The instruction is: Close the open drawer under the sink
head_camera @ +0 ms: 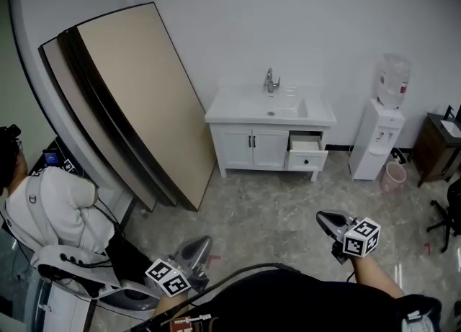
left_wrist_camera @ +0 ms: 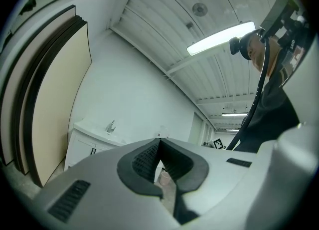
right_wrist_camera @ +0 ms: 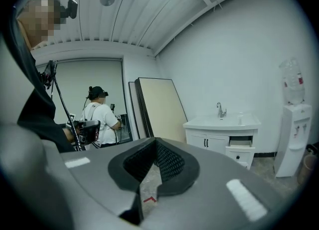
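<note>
- The left tongs (head_camera: 202,245) are pressed together with nothing between them, and they are well apart from the cabinet (head_camera: 248,147).
- The cabinet stands against the wall under the sink (head_camera: 272,111), and the two doors on its left part are shut.
- The drawer (head_camera: 308,156) is at the cabinet's right end, just below the right edge of the sink top. It is pulled partway out, with its white front and small dark knob (head_camera: 306,162) facing the room.
- It looks like a light, stiff box on runners, so it probably needs no grip. A flat push on the middle of the front, beside the knob, should slide it in straight. The painted face looks smooth, so a tip could skid.
- The right tongs (head_camera: 323,217) are also pressed together and empty. They are far from the drawer but roughly in line with it.
</note>
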Available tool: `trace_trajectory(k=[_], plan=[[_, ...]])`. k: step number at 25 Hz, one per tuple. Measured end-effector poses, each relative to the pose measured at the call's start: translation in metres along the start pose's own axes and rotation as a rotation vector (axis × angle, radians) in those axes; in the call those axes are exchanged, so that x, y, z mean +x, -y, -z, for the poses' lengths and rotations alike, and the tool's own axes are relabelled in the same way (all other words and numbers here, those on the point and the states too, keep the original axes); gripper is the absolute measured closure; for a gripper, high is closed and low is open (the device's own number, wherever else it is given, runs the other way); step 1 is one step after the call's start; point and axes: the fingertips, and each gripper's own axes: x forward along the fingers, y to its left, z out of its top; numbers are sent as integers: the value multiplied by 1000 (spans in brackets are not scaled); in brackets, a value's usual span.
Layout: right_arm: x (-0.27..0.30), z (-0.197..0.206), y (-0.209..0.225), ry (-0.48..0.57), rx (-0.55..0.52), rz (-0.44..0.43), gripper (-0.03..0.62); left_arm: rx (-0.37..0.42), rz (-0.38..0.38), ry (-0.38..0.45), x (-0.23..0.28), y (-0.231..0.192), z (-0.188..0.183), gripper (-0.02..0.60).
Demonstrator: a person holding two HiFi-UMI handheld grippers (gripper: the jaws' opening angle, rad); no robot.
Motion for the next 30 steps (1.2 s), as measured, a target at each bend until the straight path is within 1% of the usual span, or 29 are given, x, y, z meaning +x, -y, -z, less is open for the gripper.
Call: trace_trajectory(k=[2, 5, 8, 12, 15, 17, 20, 25, 30], plan=[[0, -1, 23, -3, -2, -1, 592, -2, -1, -1, 24, -2, 4, 584], [10, 3, 60, -6, 1, 5, 593, -8, 3, -4, 60, -17, 14, 584], [24, 9, 84, -7, 19, 18, 592, -20, 13, -20, 81, -36, 21, 584], [57, 15, 104, -17, 27, 40, 592, -33, 27, -28, 99, -80, 23, 584], [85, 8, 119, -19, 36, 71, 592, -43, 56, -30, 118, -112, 14, 584], [103, -5, 117, -17, 33, 80, 592, -43, 77, -31, 125, -129, 0, 584], [128, -24, 103, -6, 11, 90, 592, -34, 108, -37, 123, -153, -22, 584], [181, -51, 103, 24, 31, 148, 592, -21, 162, -45, 130, -212, -58, 584], [237, -56, 98, 18, 42, 148, 592, -10, 188, -70, 137, -269, -76, 584]])
